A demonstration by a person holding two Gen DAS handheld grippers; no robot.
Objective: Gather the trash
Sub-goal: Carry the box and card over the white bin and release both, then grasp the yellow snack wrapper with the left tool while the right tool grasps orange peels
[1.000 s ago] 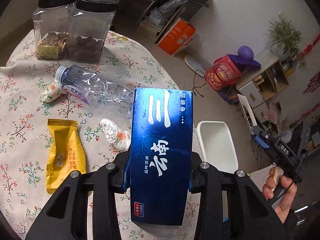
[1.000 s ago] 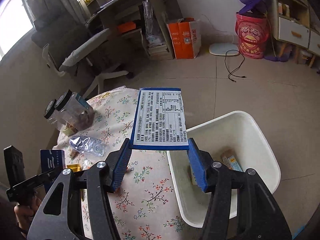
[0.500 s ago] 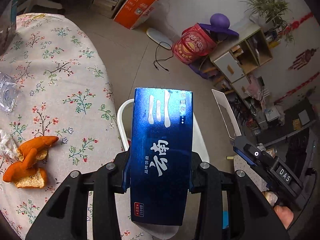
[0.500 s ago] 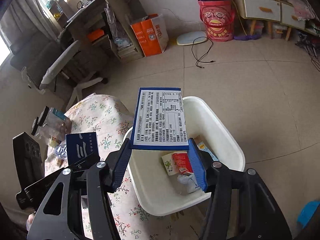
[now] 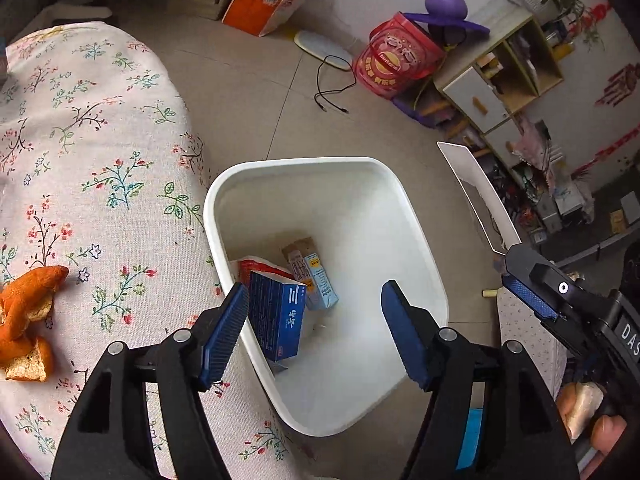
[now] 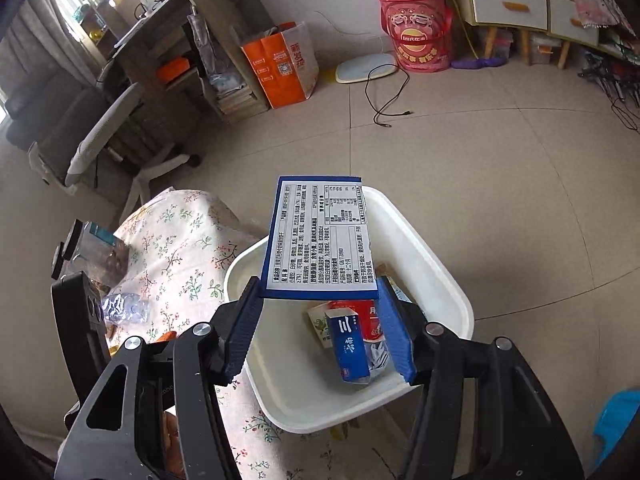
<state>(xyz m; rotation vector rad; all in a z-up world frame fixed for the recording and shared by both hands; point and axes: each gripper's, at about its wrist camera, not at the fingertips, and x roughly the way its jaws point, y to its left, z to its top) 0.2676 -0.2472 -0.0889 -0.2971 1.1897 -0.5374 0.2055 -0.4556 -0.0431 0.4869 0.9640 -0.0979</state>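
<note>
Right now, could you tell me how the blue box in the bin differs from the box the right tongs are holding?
The blue box in the bin lies loose, leaning among trash; the held box is clamped in the right tongs above the white bin. The first shows its blue branded front, the second its white printed label. Both have blue edges.

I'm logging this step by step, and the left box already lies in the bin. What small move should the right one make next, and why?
Probably open the right hand-held gripper so its blue box drops. It is shut on the box and hangs over the white bin, where the other blue box lies, and the left hand-held gripper is open and empty.
</note>
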